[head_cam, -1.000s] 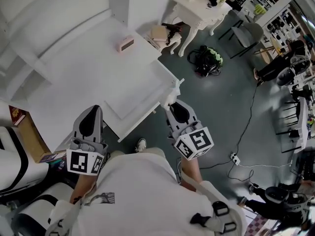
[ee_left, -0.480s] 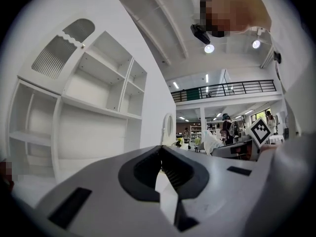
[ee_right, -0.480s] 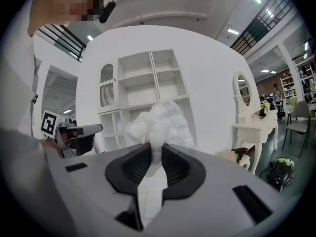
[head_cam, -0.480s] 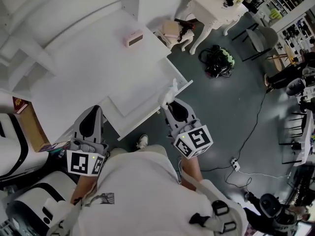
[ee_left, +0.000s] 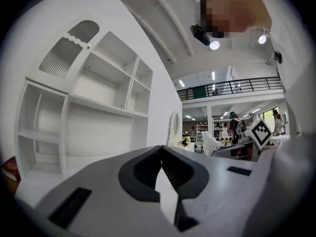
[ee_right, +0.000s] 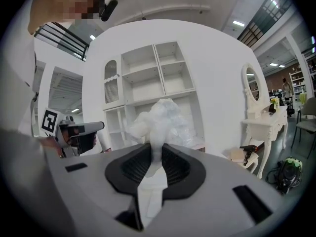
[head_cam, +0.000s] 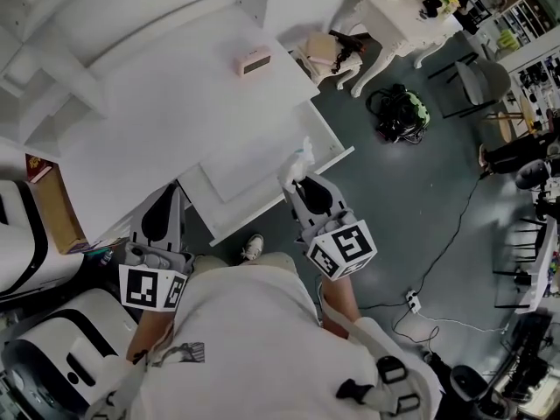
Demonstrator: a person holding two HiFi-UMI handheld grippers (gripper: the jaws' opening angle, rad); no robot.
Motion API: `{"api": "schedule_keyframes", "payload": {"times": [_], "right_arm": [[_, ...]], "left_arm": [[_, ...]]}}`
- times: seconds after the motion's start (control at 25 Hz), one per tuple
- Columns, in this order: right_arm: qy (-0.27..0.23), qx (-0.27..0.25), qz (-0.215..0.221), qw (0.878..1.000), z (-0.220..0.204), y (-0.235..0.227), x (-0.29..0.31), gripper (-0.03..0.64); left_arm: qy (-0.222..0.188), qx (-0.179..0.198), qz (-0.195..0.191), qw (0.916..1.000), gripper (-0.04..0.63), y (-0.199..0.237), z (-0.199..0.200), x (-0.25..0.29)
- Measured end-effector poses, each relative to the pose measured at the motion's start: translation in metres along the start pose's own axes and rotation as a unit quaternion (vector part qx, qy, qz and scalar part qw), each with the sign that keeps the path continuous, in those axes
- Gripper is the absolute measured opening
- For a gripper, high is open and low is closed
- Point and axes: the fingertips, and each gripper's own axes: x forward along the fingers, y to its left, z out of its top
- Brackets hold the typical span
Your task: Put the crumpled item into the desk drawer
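Note:
My right gripper (head_cam: 297, 180) is shut on a crumpled white plastic item (head_cam: 300, 156), which sticks up out of the jaws as a puffy wad (ee_right: 160, 118). In the head view the item hangs at the front edge of the open white desk drawer (head_cam: 254, 151), towards its right end. My left gripper (head_cam: 166, 191) sits by the drawer's left front corner, near the desk edge. Its jaws meet at the tips with nothing between them (ee_left: 159, 149).
A small pink box (head_cam: 255, 61) stands on the white desk top. White shelves (ee_left: 84, 107) rise behind the desk. A white dressing table (head_cam: 402, 16) and a black-green bag (head_cam: 401, 112) are to the right. A brown box (head_cam: 52, 199) is at left.
The head view has shifted, so desk and drawer sit further right. The right gripper with the item is now further in along the drawer's front edge. The left gripper keeps its place.

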Motion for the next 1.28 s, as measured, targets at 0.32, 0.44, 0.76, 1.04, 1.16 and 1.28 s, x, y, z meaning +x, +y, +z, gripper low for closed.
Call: {"api": "schedule_keyframes", "payload": {"times": [0.32,0.44,0.76,1.04,1.16,1.28], "right_arm": [[0.006,-0.003,0.012,1.000,0.001,0.000,0.010,0.077],[0.014,-0.006,0.016,1.000,-0.004,-0.001,0.017,0.077],[0.054,-0.012,0.024,0.998,-0.035,-0.006,0.044,0.077],[0.091,-0.001,0.015,0.996,-0.078,-0.018,0.068,0.077],[0.111,0.005,0.018,0.994,-0.102,-0.022,0.077,0.077],[0.138,0.019,0.020,0.990,-0.132,-0.027,0.087,0.077]], "left_arm": [[-0.001,0.003,0.013,0.9999,0.015,0.004,0.004,0.001],[0.003,0.002,0.019,0.9998,0.015,0.006,0.001,0.001],[0.022,-0.002,0.032,0.9992,0.015,0.015,-0.011,0.000],[0.032,0.001,0.047,0.9984,0.015,0.023,-0.017,-0.003],[0.038,0.002,0.060,0.9975,0.015,0.028,-0.020,-0.008],[0.048,0.004,0.074,0.9961,0.015,0.034,-0.025,-0.015]]}}
